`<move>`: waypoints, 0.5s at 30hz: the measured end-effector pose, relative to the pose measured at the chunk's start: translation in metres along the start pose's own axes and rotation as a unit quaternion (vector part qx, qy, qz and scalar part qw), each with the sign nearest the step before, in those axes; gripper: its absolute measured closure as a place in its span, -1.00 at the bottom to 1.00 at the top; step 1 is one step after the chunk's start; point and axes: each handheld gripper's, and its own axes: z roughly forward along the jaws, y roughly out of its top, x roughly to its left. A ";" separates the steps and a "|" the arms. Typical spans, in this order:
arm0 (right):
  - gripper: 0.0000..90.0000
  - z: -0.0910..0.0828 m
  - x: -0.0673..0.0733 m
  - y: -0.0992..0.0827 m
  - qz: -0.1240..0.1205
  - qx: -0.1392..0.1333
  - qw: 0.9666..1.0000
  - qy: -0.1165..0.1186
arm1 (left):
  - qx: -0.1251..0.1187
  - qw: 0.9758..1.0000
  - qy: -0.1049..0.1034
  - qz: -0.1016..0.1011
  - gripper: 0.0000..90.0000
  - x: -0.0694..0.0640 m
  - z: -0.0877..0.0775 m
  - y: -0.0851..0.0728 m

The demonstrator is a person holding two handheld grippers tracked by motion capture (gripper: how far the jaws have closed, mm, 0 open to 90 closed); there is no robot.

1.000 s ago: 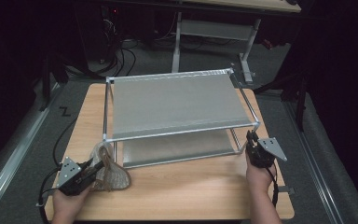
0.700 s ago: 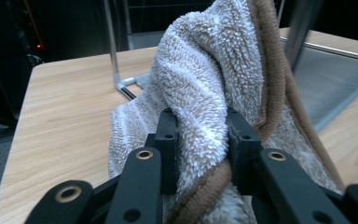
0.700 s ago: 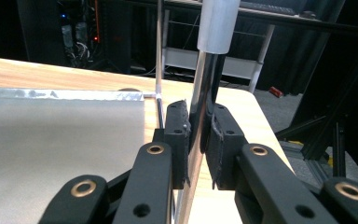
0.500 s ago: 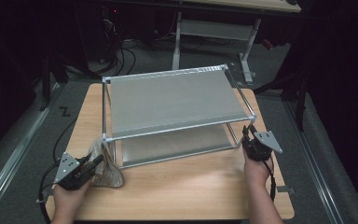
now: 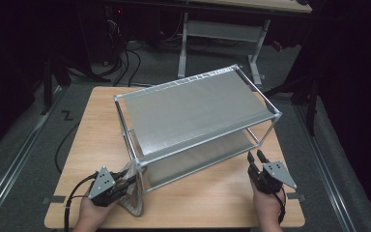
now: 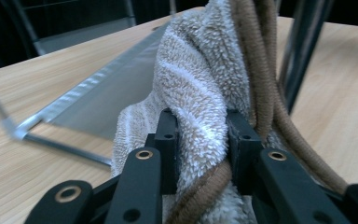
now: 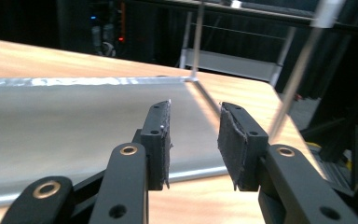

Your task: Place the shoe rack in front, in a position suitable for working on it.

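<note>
Terry-cloth slipper (image 5: 133,193), beige and soft, hangs pinched in the left gripper (image 5: 121,182) at seven o'clock on the wooden counter (image 5: 92,125), beside the metal rack (image 5: 193,113). Light and floppy, it is best gripped at its corded edge. Right gripper (image 5: 256,157), jaws just opening, holds nothing.

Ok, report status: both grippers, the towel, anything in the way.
Left gripper shut on towel. Right gripper just opened, nothing between jaws. Shelf rack skewed, its corner post touching towel.

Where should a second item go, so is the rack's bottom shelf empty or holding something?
Empty, as far as visible: the rack's bottom shelf shows bare metal; the towel is clamped in the left gripper.
</note>
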 end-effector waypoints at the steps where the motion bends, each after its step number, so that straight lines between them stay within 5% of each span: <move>1: 0.42 -0.003 0.004 -0.002 -0.006 0.000 1.000 0.003 | -0.007 1.000 -0.002 0.002 0.56 -0.002 -0.001 0.002; 7: 0.42 -0.010 0.018 -0.015 -0.013 -0.002 1.000 0.026 | -0.083 0.996 0.011 -0.004 0.57 -0.003 -0.019 0.013; 9: 0.42 -0.012 0.019 -0.016 -0.010 -0.004 1.000 0.029 | -0.094 0.995 0.005 0.010 0.57 -0.004 -0.024 0.014; 15: 0.42 -0.012 0.017 -0.018 -0.003 -0.005 0.999 0.033 | -0.071 0.997 -0.017 0.018 0.57 -0.011 -0.014 0.008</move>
